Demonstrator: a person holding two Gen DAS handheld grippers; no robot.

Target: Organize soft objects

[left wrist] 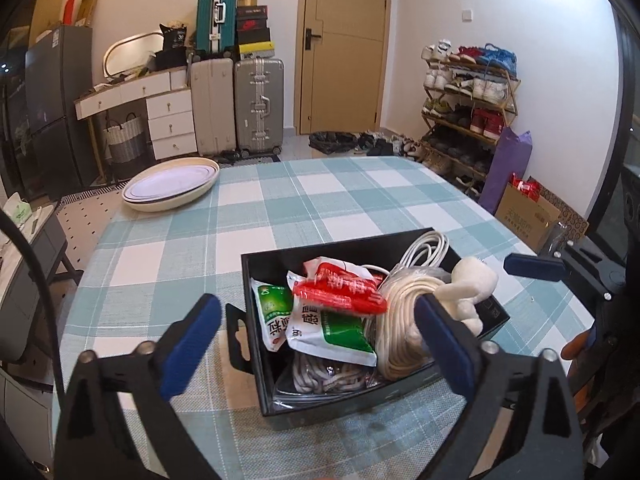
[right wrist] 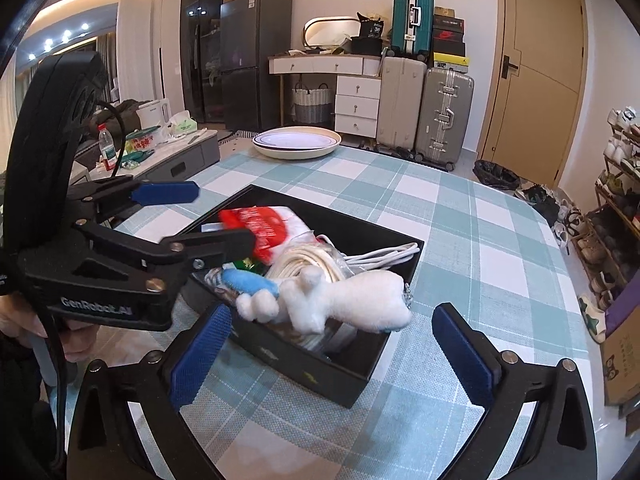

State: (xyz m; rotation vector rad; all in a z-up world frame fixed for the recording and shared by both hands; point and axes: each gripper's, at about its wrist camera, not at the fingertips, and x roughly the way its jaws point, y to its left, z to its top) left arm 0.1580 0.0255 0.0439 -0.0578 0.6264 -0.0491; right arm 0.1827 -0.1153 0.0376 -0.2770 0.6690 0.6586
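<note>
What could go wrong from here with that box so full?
1. The white plush toy lies on the box rim, part of it overhanging; a nudge may tip it onto the tablecloth.
2. The red packet sits atop the heap and may slide off if the snack bags under it shift.
3. Both tongs, left and right, are open near the box; the rope coil or white cable could snag.
</note>
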